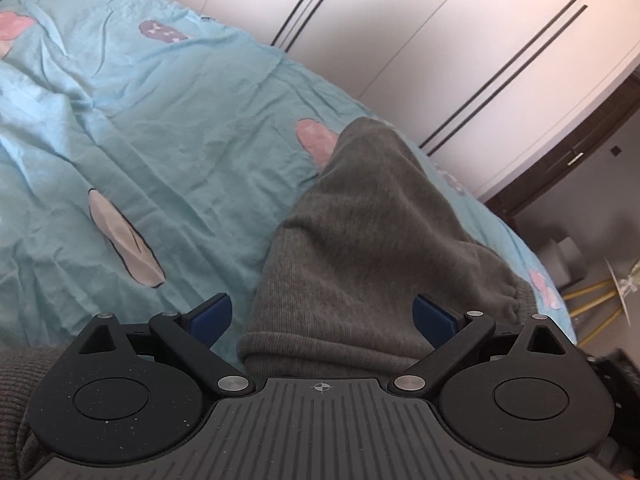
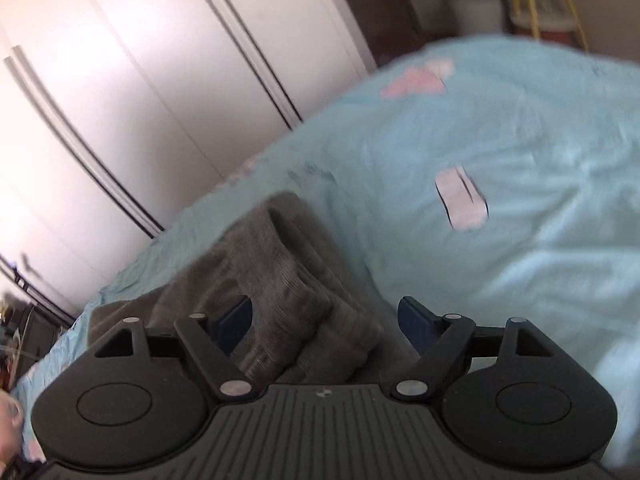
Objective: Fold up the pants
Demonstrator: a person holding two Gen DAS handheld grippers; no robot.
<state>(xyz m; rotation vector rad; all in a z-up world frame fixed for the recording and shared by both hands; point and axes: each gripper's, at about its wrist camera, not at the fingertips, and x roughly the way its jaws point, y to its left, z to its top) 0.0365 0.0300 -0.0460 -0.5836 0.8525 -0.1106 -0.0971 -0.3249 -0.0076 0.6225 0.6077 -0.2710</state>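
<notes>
Pants: grey pants (image 1: 360,240) folded in a thick bundle on the blue bed cover (image 1: 160,140), near the white wardrobe (image 1: 440,40).
Left gripper (image 1: 322,314): wide open, straddling the bundle, gripping nothing.
Right gripper (image 2: 326,320): wide open around the bundle's folded end (image 2: 280,300).

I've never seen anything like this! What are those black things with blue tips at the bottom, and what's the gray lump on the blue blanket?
Those are two grabbing tools a person holds, one per hand, each with a camera looking forward. One picture comes from the left gripper, the other from the right gripper. Both are open, holding nothing. The gray lump is a pair of pants lying on a blue bedsheet with cartoon patches. White wardrobe doors stand behind the bed.
</notes>
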